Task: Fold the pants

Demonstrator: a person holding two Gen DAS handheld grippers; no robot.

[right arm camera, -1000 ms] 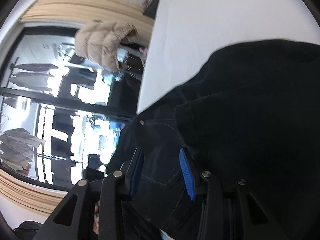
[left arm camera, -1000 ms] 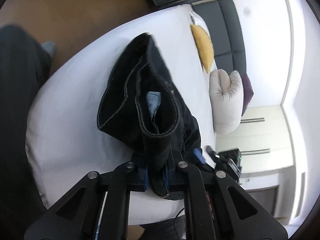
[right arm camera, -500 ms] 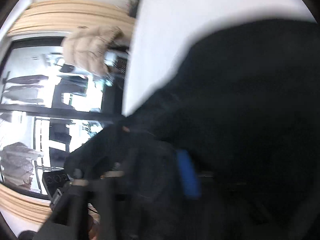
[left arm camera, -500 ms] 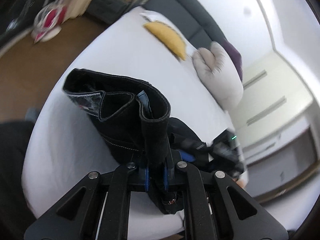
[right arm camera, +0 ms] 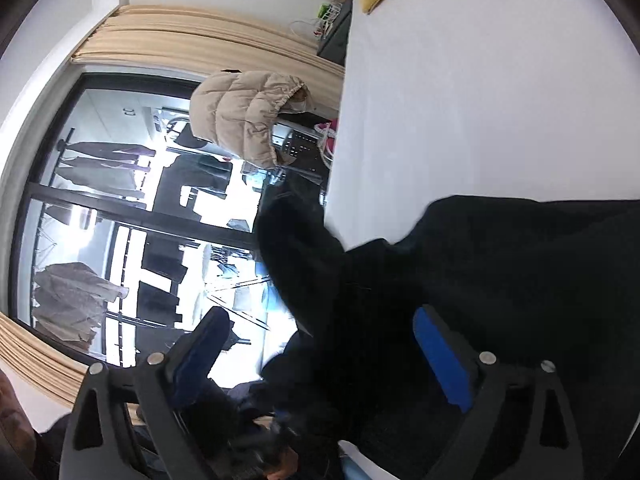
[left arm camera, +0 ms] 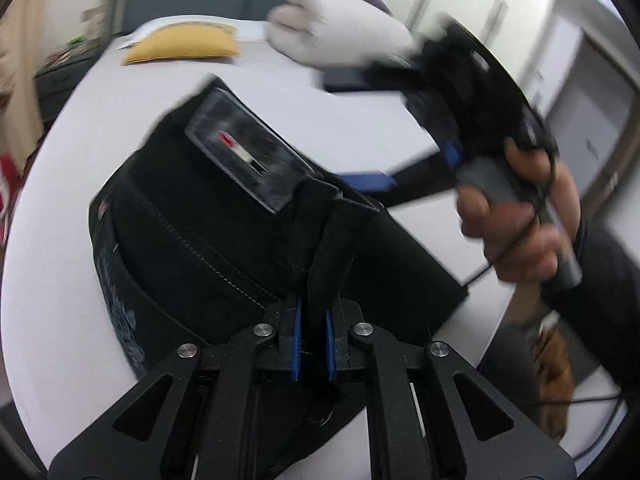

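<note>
The left gripper, jaws clamped on a hem of the black pants at frame centre on the white bed, carries the fold over, while the right gripper, whose jaws have just been opening wide, grips nothing.

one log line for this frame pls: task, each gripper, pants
task: fold pants | left gripper: shut on pants | right gripper: open, jaws just opened, no grip | pants: partly folded on bed

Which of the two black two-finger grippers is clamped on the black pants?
The left gripper: its blue pads pinch a fold of the black pants. The right gripper has just been opening, with its pads clear of the cloth.
</note>
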